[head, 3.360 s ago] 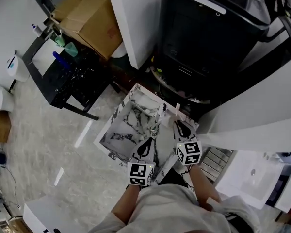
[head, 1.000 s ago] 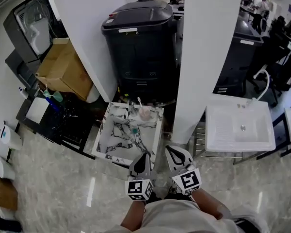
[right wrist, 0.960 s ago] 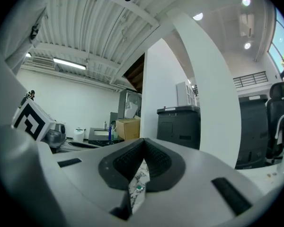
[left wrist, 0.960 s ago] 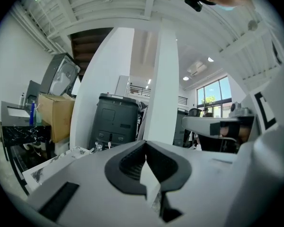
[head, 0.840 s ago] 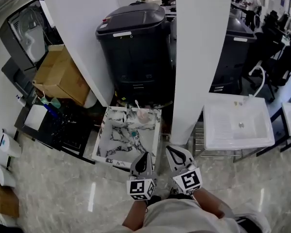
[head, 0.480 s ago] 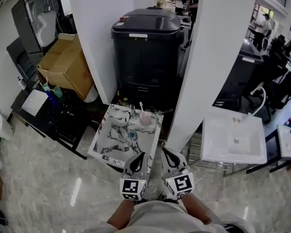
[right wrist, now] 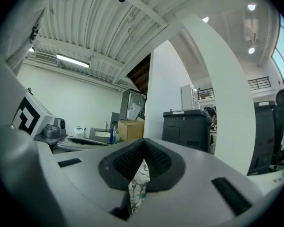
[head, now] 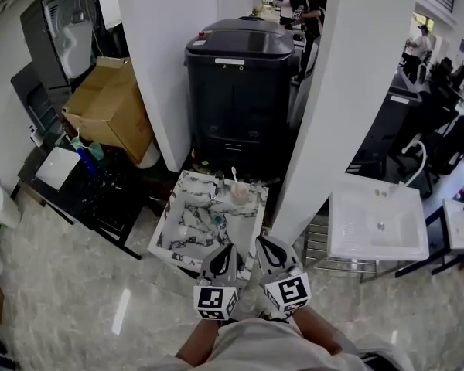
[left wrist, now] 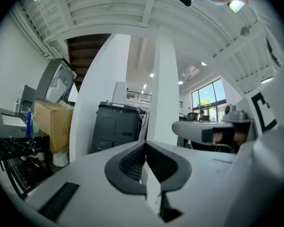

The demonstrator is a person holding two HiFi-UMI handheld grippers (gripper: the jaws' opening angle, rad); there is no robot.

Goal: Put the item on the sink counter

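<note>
At the tray's near rim: the left tool [head: 223, 250] and the right tool [head: 263, 244] sit side by side, both clenched on the marbled tray [head: 187, 230].
Left tool, own view: the left tool [left wrist: 144, 162] has its jaws pinched together on a thin pale sliver of the tray wall [left wrist: 151, 193], seen edge-on.
Right tool, own view: the right tool [right wrist: 141, 167] has its jaws pinched together on a black-veined sliver of the same wall [right wrist: 138, 186].
Tray's place: it is held out level in front of the person, above the glossy floor [head: 77, 300]. It is just before the dark bin [head: 240, 91], beside a white pillar [head: 348, 91] and well apart from the white sink [head: 377, 226] at the right.
Hard to make out: from the head view the tools cover the gripped stretch of rim, and the marker cubes hide the hands.
Tray's contents: a pink cup [head: 240, 194] stands by the far right corner with a pale stick [head: 234, 176] standing in it. A small teal thing [head: 219, 221], too small to name, lies near the middle.
Cardboard box [head: 112, 114]: it lies tilted at the left, its inside unseen.
</note>
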